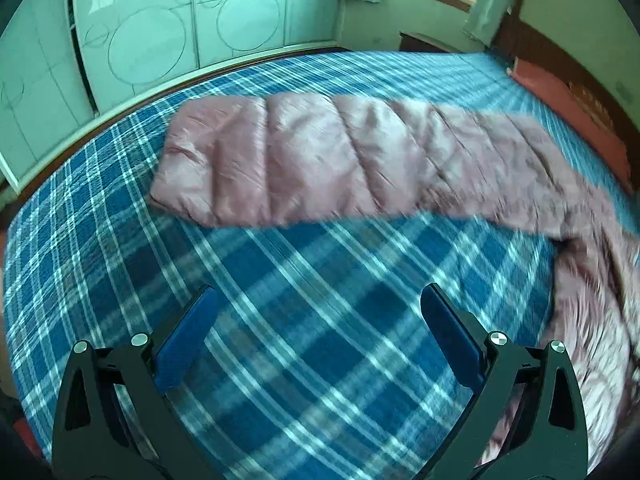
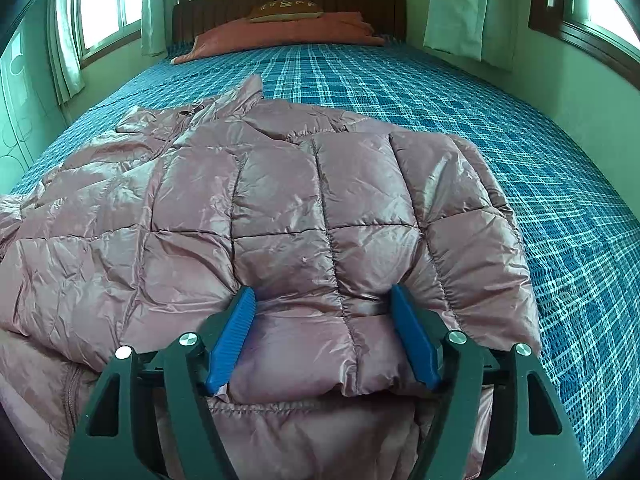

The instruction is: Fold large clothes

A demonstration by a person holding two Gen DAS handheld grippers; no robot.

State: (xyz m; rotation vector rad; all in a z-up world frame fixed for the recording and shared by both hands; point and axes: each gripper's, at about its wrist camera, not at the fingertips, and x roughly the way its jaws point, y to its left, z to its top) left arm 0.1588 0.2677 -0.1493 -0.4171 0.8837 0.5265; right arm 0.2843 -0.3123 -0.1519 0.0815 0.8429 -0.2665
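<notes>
The glossy pink quilted down jacket (image 2: 280, 208) lies on the bed with the blue plaid cover (image 2: 520, 152), collar toward the headboard. One sleeve (image 1: 320, 164) extends straight across the bed. The left gripper (image 1: 316, 340) has its fingers spread wide, holding nothing. The right gripper (image 2: 322, 336) has its fingers spread, straddling the folded jacket edge; whether the pads press on it cannot be told.

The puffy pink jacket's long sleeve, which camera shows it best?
The left wrist view: the puffy pink quilted jacket's sleeve lies stretched out across the blue plaid bedsheet. The right wrist view shows mostly the jacket's body.
</notes>
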